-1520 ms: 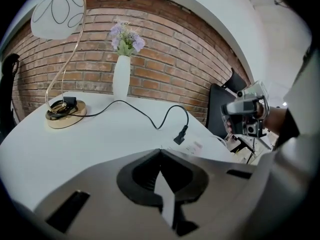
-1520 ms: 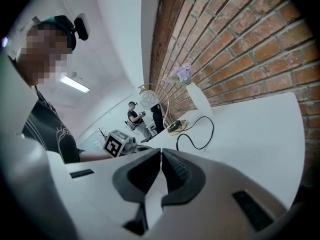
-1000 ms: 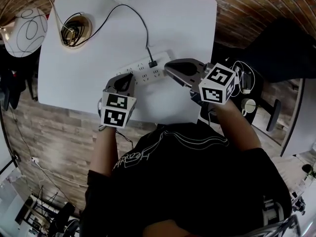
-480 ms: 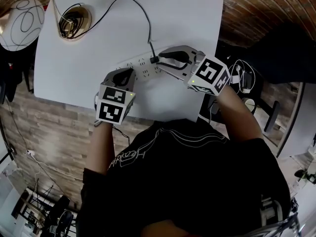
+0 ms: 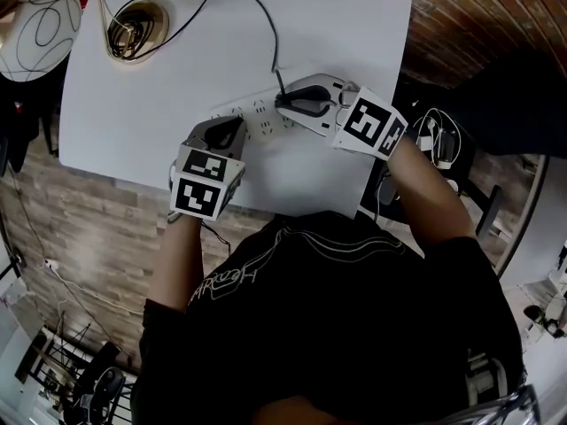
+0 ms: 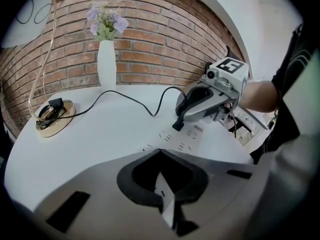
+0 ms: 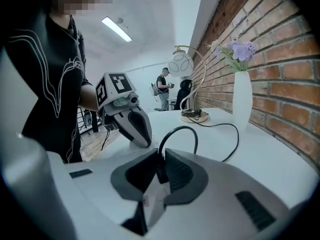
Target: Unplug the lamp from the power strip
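Into the grab stage now. Clamping the plug (image 6: 178, 124) in the right tool (image 7: 161, 156), squeezed tight on the black body, just above centre of the head view. Looks seated in the power strip (image 5: 257, 118), not yet lifted clear, judging from the left gripper view.

Bracing the strip's lower-left end with the left tool (image 6: 160, 152): pinched fully together, gripping nothing, tips down at the white casing. Cannot tell for sure whether actually touching it.

Trailing away from the plug, 1 black cable (image 7: 180, 127), looping up and running off to the lamp base (image 5: 135, 29) in the upper left corner of the tabletop (image 5: 354, 42).

Next up, most likely: pull straight out along the prongs, away from the socket face, without twisting. Calls for a firm hold-down on the strip, or else risks dragging the whole strip along with the plug. Worth gripping the plug body rather than the cable, to spare the wire. Not yet unplugged, with perhaps 1 clean tug to go.
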{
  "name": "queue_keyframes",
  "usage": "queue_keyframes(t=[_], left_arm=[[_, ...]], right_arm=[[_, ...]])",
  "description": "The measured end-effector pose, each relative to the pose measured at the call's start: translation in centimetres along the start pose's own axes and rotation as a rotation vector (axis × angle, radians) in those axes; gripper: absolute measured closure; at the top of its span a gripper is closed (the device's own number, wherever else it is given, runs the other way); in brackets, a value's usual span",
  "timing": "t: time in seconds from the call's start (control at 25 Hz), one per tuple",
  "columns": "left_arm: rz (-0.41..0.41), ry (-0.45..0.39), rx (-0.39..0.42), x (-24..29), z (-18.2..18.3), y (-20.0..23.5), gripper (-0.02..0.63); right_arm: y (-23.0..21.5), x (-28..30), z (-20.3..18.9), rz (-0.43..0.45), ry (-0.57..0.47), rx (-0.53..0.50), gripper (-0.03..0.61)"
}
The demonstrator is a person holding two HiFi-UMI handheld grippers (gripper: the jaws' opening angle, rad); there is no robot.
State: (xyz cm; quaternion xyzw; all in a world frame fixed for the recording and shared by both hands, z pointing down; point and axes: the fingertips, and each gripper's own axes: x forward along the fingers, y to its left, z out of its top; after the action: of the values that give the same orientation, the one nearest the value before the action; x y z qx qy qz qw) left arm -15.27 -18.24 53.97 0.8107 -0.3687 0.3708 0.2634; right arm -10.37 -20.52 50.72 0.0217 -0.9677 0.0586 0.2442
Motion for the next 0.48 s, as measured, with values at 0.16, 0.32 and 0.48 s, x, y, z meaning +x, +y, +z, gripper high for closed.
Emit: queue_keyframes(t=[0.16,0.32,0.48], left_arm=[[-0.006,0.000,-0.013,0.0,0.0,0.0,0.612],[-0.016,0.002,-0.045,0.0,0.0,0.2,0.612],[0.006,-0.004,-0.037,0.0,0.2,0.3,0.612]], right_arm=[[0.2,-0.1,0.1,0.013,-0.027,-0.062,0.555],[0.4,-0.2,0.2,0.029,-0.070,-0.107,0.560],[1.1,-0.4,0.0,0.062,-0.091,-0.160,0.561]])
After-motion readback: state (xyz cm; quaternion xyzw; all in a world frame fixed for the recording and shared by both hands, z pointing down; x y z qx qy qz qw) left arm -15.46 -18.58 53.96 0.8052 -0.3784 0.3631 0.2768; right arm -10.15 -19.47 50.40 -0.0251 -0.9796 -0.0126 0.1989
